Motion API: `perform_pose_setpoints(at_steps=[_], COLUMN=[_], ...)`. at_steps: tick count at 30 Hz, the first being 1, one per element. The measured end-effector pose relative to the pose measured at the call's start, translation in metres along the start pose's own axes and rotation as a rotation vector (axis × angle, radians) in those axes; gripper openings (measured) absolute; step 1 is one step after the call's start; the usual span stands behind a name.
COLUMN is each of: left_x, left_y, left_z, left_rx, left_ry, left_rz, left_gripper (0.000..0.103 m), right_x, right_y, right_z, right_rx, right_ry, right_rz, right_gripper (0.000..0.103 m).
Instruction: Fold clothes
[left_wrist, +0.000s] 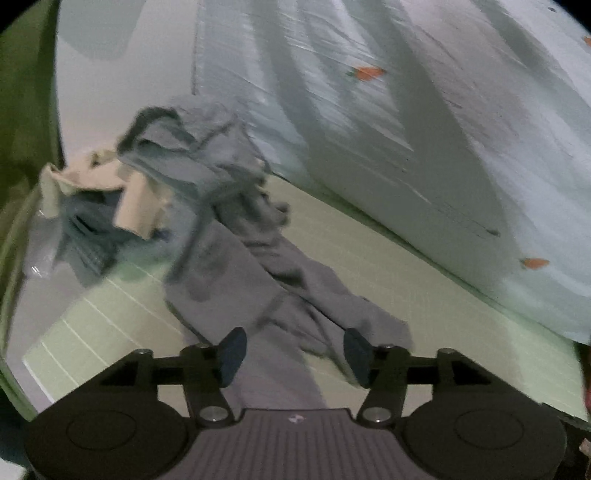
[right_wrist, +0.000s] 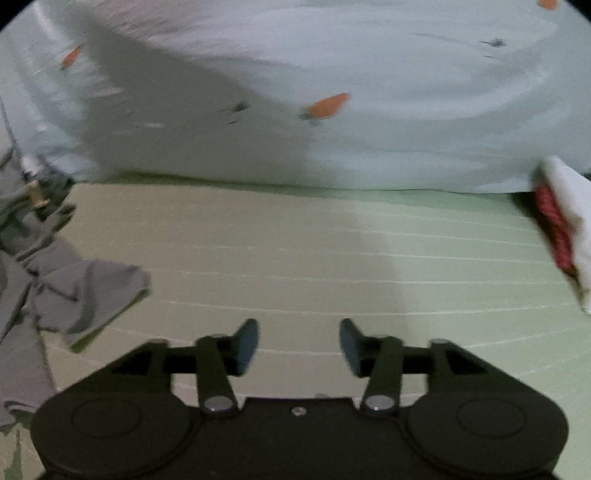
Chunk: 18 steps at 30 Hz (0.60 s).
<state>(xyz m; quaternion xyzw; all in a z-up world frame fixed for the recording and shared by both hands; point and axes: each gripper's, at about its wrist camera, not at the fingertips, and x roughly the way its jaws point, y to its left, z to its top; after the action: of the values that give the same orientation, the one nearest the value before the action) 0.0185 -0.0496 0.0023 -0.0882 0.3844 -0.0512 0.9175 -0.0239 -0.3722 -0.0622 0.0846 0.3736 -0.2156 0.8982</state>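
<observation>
A crumpled grey garment (left_wrist: 258, 266) lies stretched across the pale green striped mat (left_wrist: 424, 295), running from a heap at the left toward my left gripper (left_wrist: 295, 350). That gripper is open over the garment's near end, its pads apart and not pressing the cloth. The heap holds a grey-blue piece (left_wrist: 177, 155) and a beige piece (left_wrist: 136, 206). In the right wrist view my right gripper (right_wrist: 298, 343) is open above the bare mat (right_wrist: 369, 258), with nothing between its fingers. The grey garment (right_wrist: 74, 291) lies at that view's left edge.
A pale blue quilt with orange carrot prints (left_wrist: 443, 129) lies bunched along the mat's far edge and fills the back of the right wrist view (right_wrist: 332, 74). A white and red cloth (right_wrist: 561, 229) lies at the right edge there. A green surface (left_wrist: 26, 110) borders the left.
</observation>
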Motion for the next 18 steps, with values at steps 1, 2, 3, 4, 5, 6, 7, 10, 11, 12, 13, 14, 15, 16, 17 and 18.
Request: perform_pose_setpoints(at_steps=[1, 2, 3, 4, 5, 6, 7, 10, 11, 12, 13, 14, 15, 16, 17, 18], left_x=[0.004, 0.009, 0.014, 0.019, 0.025, 0.032, 0.039, 0.061, 0.068, 0.076, 0.084, 0.093, 0.101, 0.108, 0.115, 0.123], left_y=[0.009, 0.019, 0.028, 0.037, 0.047, 0.057, 0.068, 0.1, 0.109, 0.118, 0.127, 0.135, 0.142, 0.149, 0.154, 0.159], left_z=[0.007, 0.014, 0.021, 0.028, 0.036, 0.045, 0.054, 0.085, 0.096, 0.107, 0.118, 0.129, 0.14, 0.151, 0.16, 0.169], left_rx=[0.002, 0.004, 0.002, -0.001, -0.006, -0.013, -0.02, -0.04, -0.047, -0.052, -0.058, -0.063, -0.068, -0.075, -0.08, -0.084], left_ry=[-0.005, -0.009, -0.01, -0.009, -0.008, -0.007, -0.008, -0.026, -0.034, -0.042, -0.05, -0.057, -0.066, -0.076, -0.084, -0.09], left_rz=[0.009, 0.019, 0.026, 0.033, 0.04, 0.046, 0.051, 0.063, 0.066, 0.068, 0.071, 0.075, 0.08, 0.084, 0.085, 0.082], left_gripper=[0.067, 0.069, 0.07, 0.07, 0.071, 0.071, 0.071, 0.071, 0.072, 0.072, 0.073, 0.074, 0.074, 0.074, 0.075, 0.076], right_x=[0.003, 0.007, 0.012, 0.016, 0.02, 0.025, 0.029, 0.045, 0.054, 0.063, 0.07, 0.078, 0.085, 0.092, 0.099, 0.105], right_y=[0.013, 0.026, 0.039, 0.053, 0.067, 0.08, 0.094, 0.133, 0.146, 0.158, 0.17, 0.181, 0.19, 0.198, 0.206, 0.213], right_z=[0.002, 0.005, 0.007, 0.009, 0.011, 0.013, 0.015, 0.024, 0.029, 0.034, 0.037, 0.041, 0.044, 0.046, 0.049, 0.051], right_rx=[-0.004, -0.007, -0.008, -0.009, -0.009, -0.01, -0.011, -0.006, -0.003, 0.003, 0.011, 0.018, 0.028, 0.039, 0.051, 0.061], right_ry=[0.005, 0.01, 0.015, 0.021, 0.029, 0.037, 0.044, 0.063, 0.07, 0.077, 0.083, 0.09, 0.101, 0.115, 0.129, 0.143], right_rz=[0.009, 0.015, 0.016, 0.017, 0.022, 0.026, 0.031, 0.039, 0.04, 0.041, 0.046, 0.05, 0.052, 0.05, 0.048, 0.046], right_gripper=[0.066, 0.069, 0.073, 0.075, 0.075, 0.076, 0.077, 0.08, 0.08, 0.081, 0.082, 0.083, 0.084, 0.084, 0.084, 0.084])
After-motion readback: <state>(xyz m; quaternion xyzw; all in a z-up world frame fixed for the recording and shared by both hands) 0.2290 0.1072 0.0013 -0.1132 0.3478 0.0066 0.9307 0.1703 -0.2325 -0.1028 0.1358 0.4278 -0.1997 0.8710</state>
